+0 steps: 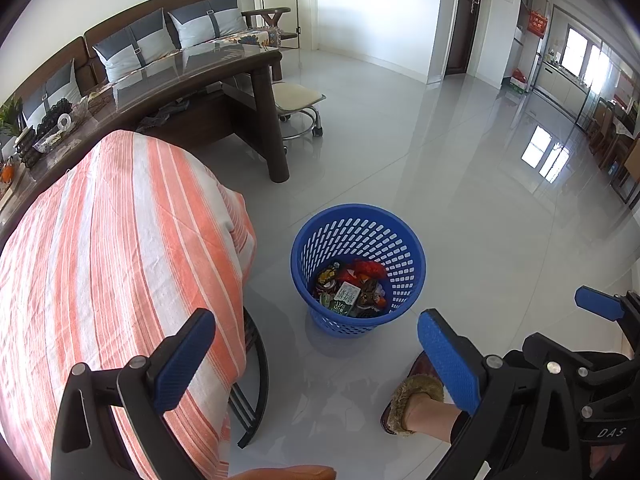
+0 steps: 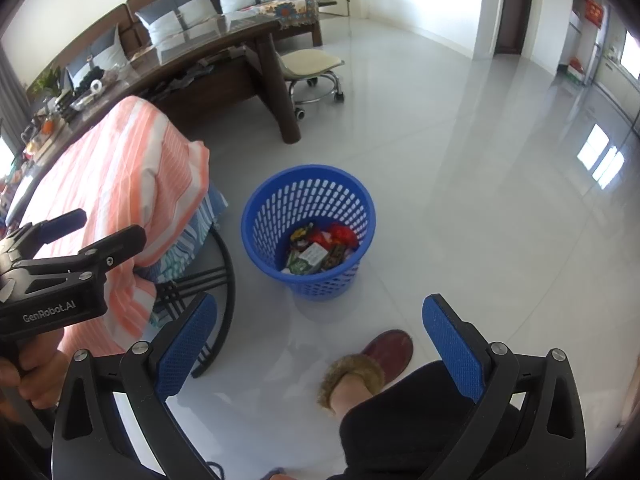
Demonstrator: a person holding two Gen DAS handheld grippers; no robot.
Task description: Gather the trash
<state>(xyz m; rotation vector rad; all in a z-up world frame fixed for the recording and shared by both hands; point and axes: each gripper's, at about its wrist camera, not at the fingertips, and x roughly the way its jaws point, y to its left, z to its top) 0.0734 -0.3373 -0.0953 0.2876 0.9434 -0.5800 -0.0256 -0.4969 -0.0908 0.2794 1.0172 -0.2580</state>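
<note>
A blue perforated waste basket (image 1: 320,236) (image 2: 272,216) stands on the glossy white floor. Inside it lies a pile of trash (image 1: 352,288) (image 2: 320,250): wrappers, a small green-and-white carton and something red. My left gripper (image 1: 318,360) is open above the floor, short of the basket, with nothing between its blue pads. It also shows at the left edge of the right wrist view as the left gripper (image 2: 114,224), held in a hand. My right gripper (image 2: 320,344) is open and empty too, above the floor just short of the basket.
A chair draped in orange-and-white striped cloth (image 1: 120,260) (image 2: 132,168) stands left of the basket. Behind it are a dark wooden table (image 1: 200,76), a wheeled stool (image 1: 298,96) and a sofa. A person's slippered foot (image 1: 412,400) (image 2: 368,364) is near the basket. Open floor stretches right.
</note>
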